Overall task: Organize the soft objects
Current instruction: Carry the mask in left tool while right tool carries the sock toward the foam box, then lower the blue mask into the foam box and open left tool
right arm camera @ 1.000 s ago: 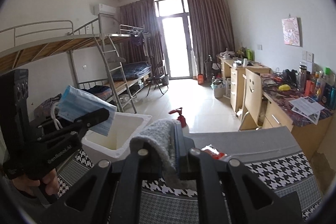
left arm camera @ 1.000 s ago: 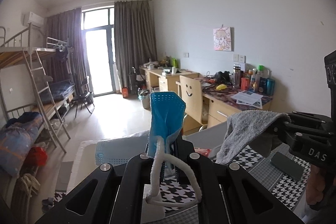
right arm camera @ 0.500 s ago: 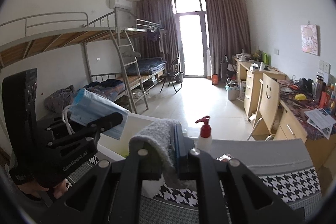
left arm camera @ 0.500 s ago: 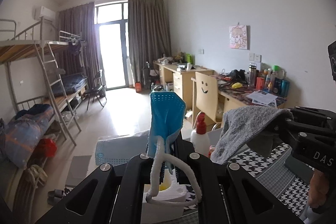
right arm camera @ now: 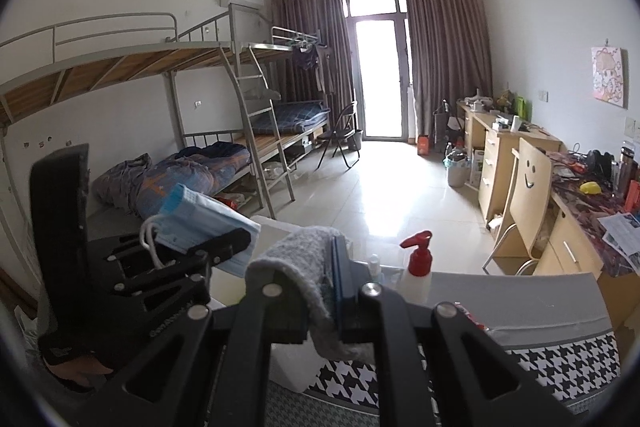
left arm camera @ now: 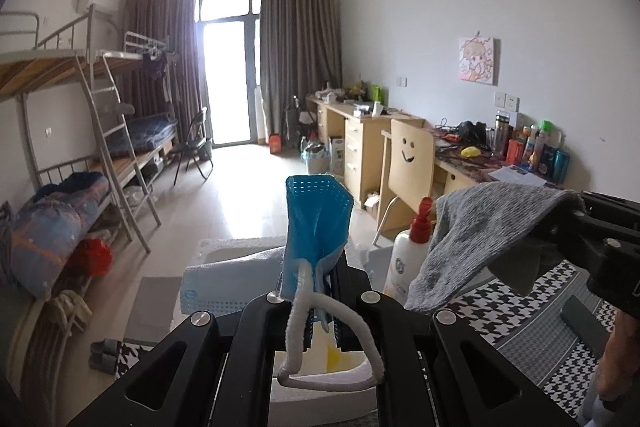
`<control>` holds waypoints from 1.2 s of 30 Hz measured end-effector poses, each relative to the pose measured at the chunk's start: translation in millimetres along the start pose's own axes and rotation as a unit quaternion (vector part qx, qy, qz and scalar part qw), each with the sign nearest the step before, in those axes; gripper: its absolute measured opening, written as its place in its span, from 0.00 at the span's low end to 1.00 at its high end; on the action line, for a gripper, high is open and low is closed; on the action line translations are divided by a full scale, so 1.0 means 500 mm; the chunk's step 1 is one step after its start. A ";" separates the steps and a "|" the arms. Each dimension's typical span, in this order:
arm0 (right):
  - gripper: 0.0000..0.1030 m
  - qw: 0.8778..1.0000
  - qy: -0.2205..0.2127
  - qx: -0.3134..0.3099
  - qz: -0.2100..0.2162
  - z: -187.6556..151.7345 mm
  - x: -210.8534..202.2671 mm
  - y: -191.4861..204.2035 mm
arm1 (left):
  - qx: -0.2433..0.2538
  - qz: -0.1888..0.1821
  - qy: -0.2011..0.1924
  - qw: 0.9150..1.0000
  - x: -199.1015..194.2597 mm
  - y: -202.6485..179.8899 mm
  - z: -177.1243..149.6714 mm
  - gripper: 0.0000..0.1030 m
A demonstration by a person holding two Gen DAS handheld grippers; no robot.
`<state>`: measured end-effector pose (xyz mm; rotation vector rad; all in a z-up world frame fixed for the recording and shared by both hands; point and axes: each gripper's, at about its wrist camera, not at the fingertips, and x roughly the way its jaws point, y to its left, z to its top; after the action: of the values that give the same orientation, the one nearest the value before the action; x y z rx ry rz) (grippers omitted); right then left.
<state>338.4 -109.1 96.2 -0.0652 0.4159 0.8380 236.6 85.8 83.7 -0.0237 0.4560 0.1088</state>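
Left wrist view shows the left gripper (left arm camera: 320,291) clamped on a blue face mask (left arm camera: 318,223) above a white foam box (left arm camera: 236,251), with the right gripper (right arm camera: 326,291) pinching a grey cloth (left arm camera: 480,231) just beside a red-capped pump bottle (left arm camera: 412,251) on the houndstooth table (left arm camera: 532,319).
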 end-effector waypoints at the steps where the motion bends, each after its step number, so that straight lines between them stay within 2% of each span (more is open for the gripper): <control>1: 0.12 1.000 0.001 0.001 0.000 0.001 0.004 -0.001 | -0.002 -0.002 0.004 1.000 0.004 0.004 0.000 0.07; 12: 0.12 1.000 0.016 0.006 -0.001 0.008 0.039 -0.004 | -0.010 -0.001 0.044 0.999 0.059 0.034 -0.007 0.08; 14: 0.12 1.000 0.018 0.006 -0.001 0.008 0.040 -0.001 | -0.003 0.001 0.054 0.999 0.069 0.035 -0.010 0.14; 16: 0.12 1.000 0.018 0.004 -0.002 0.010 0.041 0.003 | 0.000 0.012 0.062 0.998 0.075 0.036 -0.015 0.35; 17: 0.12 1.000 0.018 0.005 -0.002 0.009 0.042 0.004 | -0.001 0.017 0.061 0.998 0.075 0.039 -0.016 0.49; 18: 0.12 1.000 0.019 0.003 -0.002 0.009 0.042 0.005 | -0.001 0.021 0.058 0.998 0.073 0.041 -0.017 0.56; 22: 0.12 1.000 0.019 0.004 -0.005 0.009 0.043 0.003 | -0.005 0.022 0.056 0.998 0.064 0.050 -0.020 0.66; 26: 0.12 1.000 0.018 0.004 -0.006 0.008 0.042 0.003 | -0.011 0.026 0.052 0.998 0.055 0.060 -0.022 0.68; 29: 0.12 1.000 0.018 0.004 -0.005 0.009 0.042 0.002 | -0.013 0.033 0.044 0.998 0.046 0.062 -0.019 0.75; 32: 0.12 1.000 0.018 0.002 -0.005 0.012 0.044 0.008 | -0.014 0.042 0.031 0.999 0.033 0.064 -0.016 0.84; 34: 0.12 1.000 0.018 0.002 -0.004 0.014 0.048 0.010 | -0.019 0.056 0.021 0.998 0.023 0.066 -0.014 0.95; 36: 0.12 1.000 0.018 0.001 -0.002 0.015 0.051 0.013 | -0.021 0.066 0.012 0.997 0.014 0.070 -0.015 0.99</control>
<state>350.9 -85.1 94.1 -0.0799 0.4507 0.8344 235.8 121.1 73.8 -0.0362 0.4799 0.2491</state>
